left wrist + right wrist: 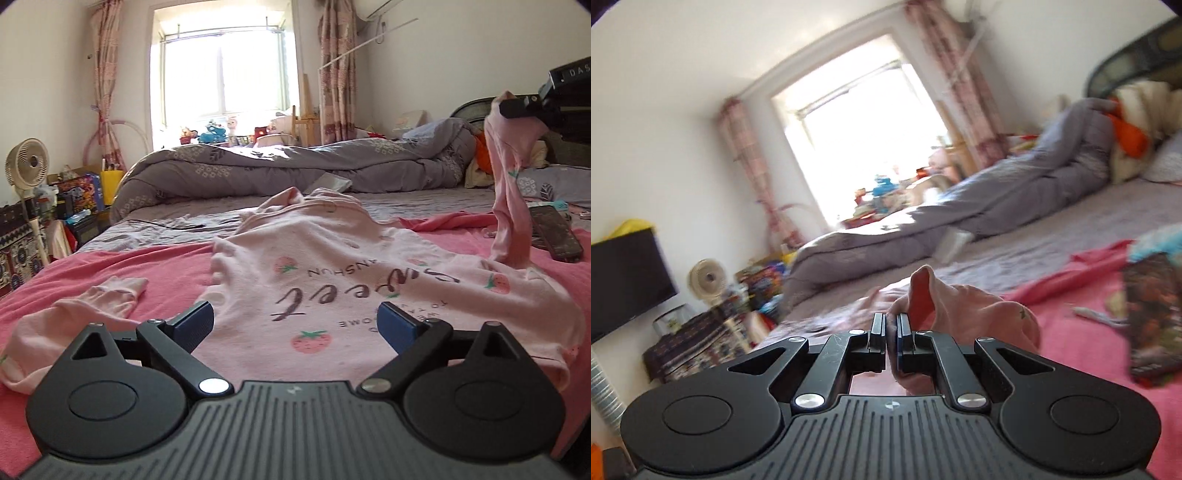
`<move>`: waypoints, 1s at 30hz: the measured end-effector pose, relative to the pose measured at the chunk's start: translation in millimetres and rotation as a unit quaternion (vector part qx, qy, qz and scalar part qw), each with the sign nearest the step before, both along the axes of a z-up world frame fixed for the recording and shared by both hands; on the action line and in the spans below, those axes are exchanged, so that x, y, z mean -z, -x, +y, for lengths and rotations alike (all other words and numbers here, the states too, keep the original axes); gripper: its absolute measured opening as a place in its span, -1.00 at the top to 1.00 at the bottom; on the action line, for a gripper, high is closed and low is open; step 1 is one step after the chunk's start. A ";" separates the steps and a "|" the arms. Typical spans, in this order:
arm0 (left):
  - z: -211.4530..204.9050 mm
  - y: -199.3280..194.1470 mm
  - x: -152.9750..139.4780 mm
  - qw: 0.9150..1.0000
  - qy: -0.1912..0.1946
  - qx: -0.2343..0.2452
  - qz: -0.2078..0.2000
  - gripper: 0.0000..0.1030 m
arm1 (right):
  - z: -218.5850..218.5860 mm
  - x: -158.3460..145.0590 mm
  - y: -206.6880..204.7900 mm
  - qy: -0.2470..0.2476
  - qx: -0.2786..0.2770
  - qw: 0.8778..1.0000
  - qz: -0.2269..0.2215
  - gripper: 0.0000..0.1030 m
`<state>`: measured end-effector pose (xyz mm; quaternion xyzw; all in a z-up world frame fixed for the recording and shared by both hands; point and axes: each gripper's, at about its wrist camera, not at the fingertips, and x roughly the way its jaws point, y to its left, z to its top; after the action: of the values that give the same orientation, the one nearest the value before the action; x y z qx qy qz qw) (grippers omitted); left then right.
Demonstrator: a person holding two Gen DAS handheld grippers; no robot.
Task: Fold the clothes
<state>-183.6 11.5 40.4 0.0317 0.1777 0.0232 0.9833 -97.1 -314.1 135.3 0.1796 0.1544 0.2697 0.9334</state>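
On the pink blanket (110, 266) lies a pink shirt (332, 295). The left gripper (295, 325) hovers over it, jaws wide, empty. The right gripper (894, 332) is clamped on its sleeve (960, 306), lifted high.

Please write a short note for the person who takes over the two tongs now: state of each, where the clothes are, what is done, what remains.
Left tongs: open, empty, low over the shirt's hem.
Right tongs: shut on the right sleeve, lifted high above the bed.
Shirt: pink, strawberry print, lying face up on the pink blanket, collar toward the window. Left sleeve lies out flat to the side.
Done: no fold seen yet.
Left: probably lay the right sleeve across the body, then the left one, then fold the body.
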 end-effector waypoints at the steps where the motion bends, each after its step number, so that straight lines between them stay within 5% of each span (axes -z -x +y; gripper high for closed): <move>1: 9.3 4.3 -0.5 1.000 0.000 -0.019 0.002 -0.87 | 30.0 -1.5 -2.0 0.014 -0.042 0.999 -0.006 0.86; 5: 28.0 19.2 7.6 0.998 -0.026 -0.052 0.014 -0.87 | 115.7 12.1 -1.1 0.065 -0.153 0.986 -0.014 0.64; 8: 33.6 23.0 13.7 0.997 -0.047 -0.061 0.023 -0.87 | 117.4 38.7 10.6 0.085 -0.159 0.984 -0.001 0.22; 13: 20.9 10.5 15.2 0.998 -0.054 -0.036 0.020 -0.89 | 75.2 64.2 41.6 0.168 -0.062 0.984 -0.009 0.02; 17: 0.9 -9.2 12.1 0.996 -0.090 -0.010 0.022 -0.91 | 46.6 78.6 59.3 0.296 0.030 0.953 -0.052 -0.12; 23: -0.6 -45.0 20.0 0.996 -0.045 -0.009 0.078 -0.90 | 34.9 108.8 38.5 0.369 0.053 0.926 -0.057 0.00; 25: 4.9 -50.9 20.0 0.996 -0.015 -0.018 0.085 -0.69 | 37.1 116.8 30.3 0.378 0.049 0.923 -0.057 0.70; 30: 34.9 -46.7 2.7 0.993 0.013 -0.108 0.055 -0.25 | 41.4 108.2 44.0 0.367 0.044 0.925 -0.086 0.83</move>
<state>-136.9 46.4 37.7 0.0006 0.2338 0.1252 0.9642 -141.1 -272.6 27.2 -0.1924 0.1532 0.1671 0.9548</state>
